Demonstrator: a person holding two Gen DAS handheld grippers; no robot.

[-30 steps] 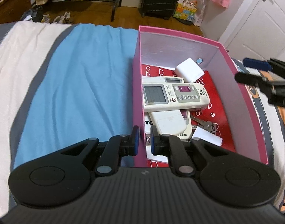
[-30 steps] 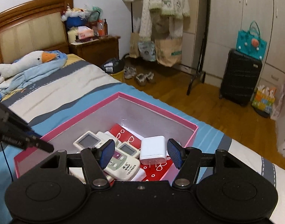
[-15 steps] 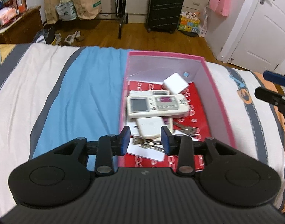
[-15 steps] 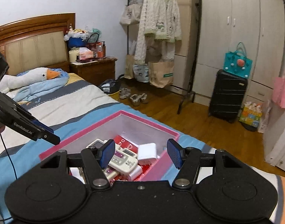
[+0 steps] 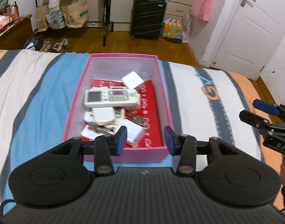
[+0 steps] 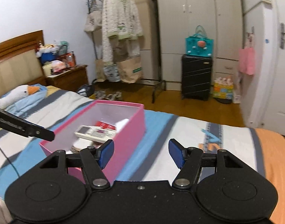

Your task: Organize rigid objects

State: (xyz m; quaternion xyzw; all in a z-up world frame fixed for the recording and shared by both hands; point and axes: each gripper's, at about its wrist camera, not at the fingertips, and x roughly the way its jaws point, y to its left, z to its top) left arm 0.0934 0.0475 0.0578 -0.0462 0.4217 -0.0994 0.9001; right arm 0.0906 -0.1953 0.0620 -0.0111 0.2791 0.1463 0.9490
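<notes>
Now both grippers hang empty above the striped bedspread (image 5: 189, 85).
The left gripper (image 5: 145, 140), jaws just widening, and the right gripper (image 6: 141, 154), jaws apart, hold nothing; the rectangular pink cardboard box (image 5: 167, 110) contains glossy white remote controls (image 5: 110, 98), metal keys (image 5: 100, 128) and a square charger (image 5: 132, 79).

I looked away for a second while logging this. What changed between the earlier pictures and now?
Both tools drew back from the pink box. The left tool, shut at the box's near wall before, has just been opening, nothing between its jaws. The right tool stayed open and empty. The remotes, the keys and the box look unmoved.
</notes>
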